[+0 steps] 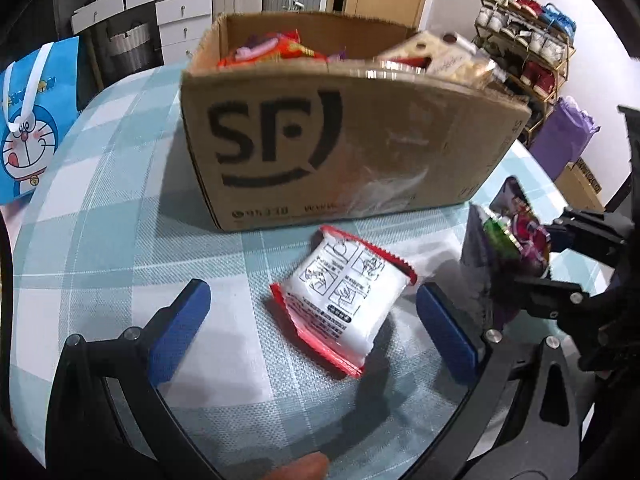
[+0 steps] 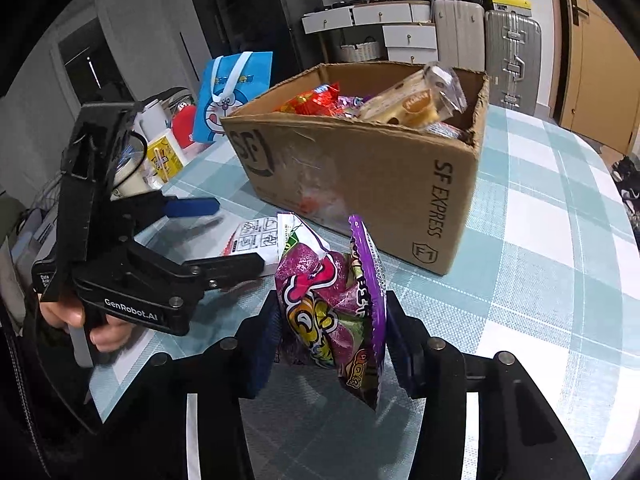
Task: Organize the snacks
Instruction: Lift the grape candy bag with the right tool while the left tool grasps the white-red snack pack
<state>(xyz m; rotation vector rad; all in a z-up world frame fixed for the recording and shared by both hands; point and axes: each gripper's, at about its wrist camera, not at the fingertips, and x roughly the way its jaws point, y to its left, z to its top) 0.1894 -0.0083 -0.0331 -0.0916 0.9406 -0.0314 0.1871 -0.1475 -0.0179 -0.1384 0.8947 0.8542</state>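
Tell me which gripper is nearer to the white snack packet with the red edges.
Left. The left gripper is open with a finger on each side of the white snack packet on the table. The right gripper is off to its side, shut on a purple candy bag.

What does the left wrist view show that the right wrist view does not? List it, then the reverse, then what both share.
Only the left wrist view: the shoe rack and the open left gripper straddling the white red-edged packet.

Only the right wrist view: a hand on the left gripper's handle, a yellow-labelled bottle.

Both: the brown cardboard box of snacks, the blue cartoon bag, the checked tablecloth, the right gripper clamping the purple snack bag.
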